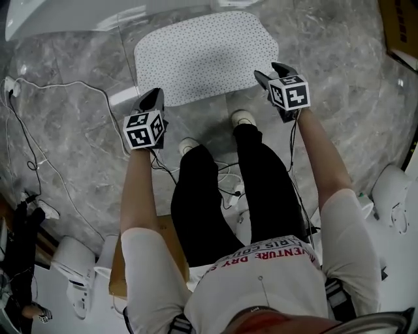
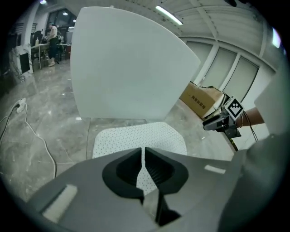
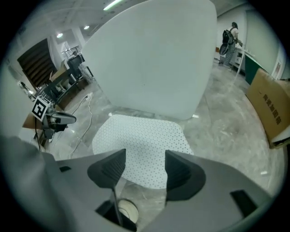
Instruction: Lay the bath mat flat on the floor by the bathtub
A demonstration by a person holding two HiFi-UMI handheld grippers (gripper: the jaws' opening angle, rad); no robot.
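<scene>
The white dotted bath mat [image 1: 206,55] lies spread flat on the grey marble floor, its far edge next to the white bathtub [image 1: 59,19]. My left gripper [image 1: 155,98] hovers above the floor just off the mat's near left corner, shut with nothing in it. My right gripper [image 1: 273,72] hangs over the mat's near right corner, open and empty. In the left gripper view the closed jaws [image 2: 144,159] point at the mat [image 2: 136,136] and the tub [image 2: 127,68]. In the right gripper view the mat [image 3: 140,140] shows between the spread jaws [image 3: 145,166].
The person's two white shoes [image 1: 243,118] stand just short of the mat's near edge. Cables [image 1: 39,130] and a power strip [image 1: 9,85] lie on the floor at left. A cardboard box [image 1: 398,26] sits at the far right. White devices [image 1: 392,192] flank the person.
</scene>
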